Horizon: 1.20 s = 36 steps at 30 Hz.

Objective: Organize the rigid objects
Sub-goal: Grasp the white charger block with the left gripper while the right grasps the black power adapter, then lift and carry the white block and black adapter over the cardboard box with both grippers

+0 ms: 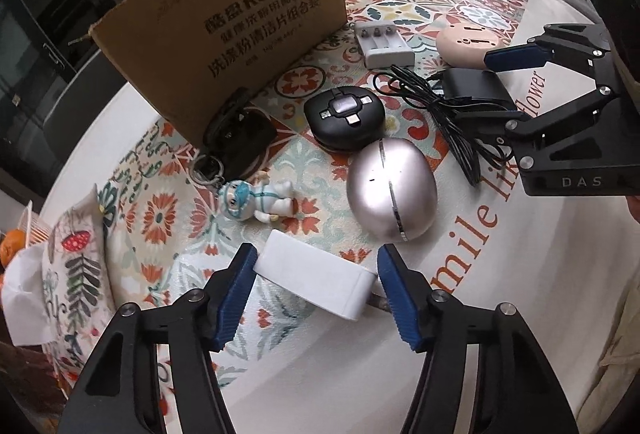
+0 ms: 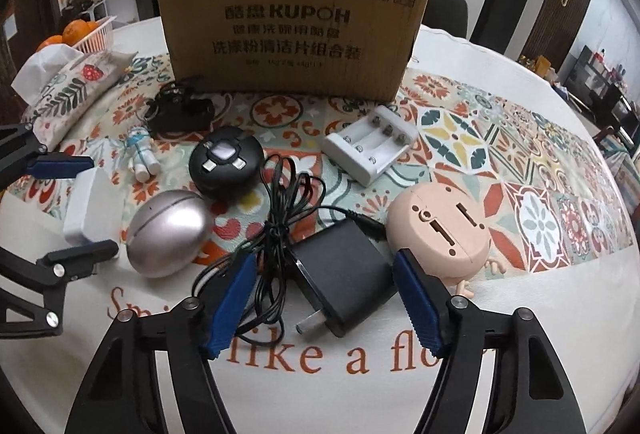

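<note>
My left gripper [image 1: 316, 274] is wide open around the white rectangular plastic box [image 1: 316, 280], not clamping it; my right gripper [image 2: 324, 298] is also open, around the black power adapter [image 2: 344, 274], whose tangled black cable [image 2: 280, 210] lies across the left finger. Crowding close are the silver egg-shaped case [image 2: 168, 232], round black gadget [image 2: 226, 164], pink round toy [image 2: 440, 230] and white battery charger [image 2: 370, 148], before the brown cardboard box [image 2: 292, 34].

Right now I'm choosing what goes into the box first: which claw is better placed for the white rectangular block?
Left. The left claw is open around the white rectangular block; the right claw brackets the black adapter.
</note>
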Each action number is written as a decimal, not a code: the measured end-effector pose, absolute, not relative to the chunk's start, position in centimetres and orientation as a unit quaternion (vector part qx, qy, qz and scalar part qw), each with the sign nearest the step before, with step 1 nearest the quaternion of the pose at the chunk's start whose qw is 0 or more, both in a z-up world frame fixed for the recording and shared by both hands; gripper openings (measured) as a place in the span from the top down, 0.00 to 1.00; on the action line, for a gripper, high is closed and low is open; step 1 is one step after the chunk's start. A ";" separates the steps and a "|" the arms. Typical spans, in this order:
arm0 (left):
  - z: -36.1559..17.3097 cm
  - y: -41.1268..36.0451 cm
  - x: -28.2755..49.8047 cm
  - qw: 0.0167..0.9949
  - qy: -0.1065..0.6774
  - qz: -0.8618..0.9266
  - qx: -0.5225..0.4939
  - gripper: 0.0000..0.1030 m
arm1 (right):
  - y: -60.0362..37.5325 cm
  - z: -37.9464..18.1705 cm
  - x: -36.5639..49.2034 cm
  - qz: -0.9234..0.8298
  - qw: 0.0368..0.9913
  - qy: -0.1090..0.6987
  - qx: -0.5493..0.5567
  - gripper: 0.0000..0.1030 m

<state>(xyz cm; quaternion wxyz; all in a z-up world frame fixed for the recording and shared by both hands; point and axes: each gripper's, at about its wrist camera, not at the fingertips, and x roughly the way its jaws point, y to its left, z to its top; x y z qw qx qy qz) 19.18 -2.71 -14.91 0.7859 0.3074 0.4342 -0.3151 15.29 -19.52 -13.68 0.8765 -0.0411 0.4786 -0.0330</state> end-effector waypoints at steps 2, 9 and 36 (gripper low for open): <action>-15.4 -2.8 19.1 0.783 0.445 -0.320 0.296 0.42 | -19.7 -13.8 15.2 -0.032 0.877 0.478 -0.044 0.31; -16.2 -2.3 19.4 0.789 0.473 -0.308 0.244 0.46 | -19.8 -14.3 15.8 -0.025 0.872 0.487 -0.047 0.30; -16.4 -1.6 18.8 0.841 0.461 -0.258 0.119 0.49 | -19.8 -14.8 16.1 0.048 0.864 0.501 0.001 0.37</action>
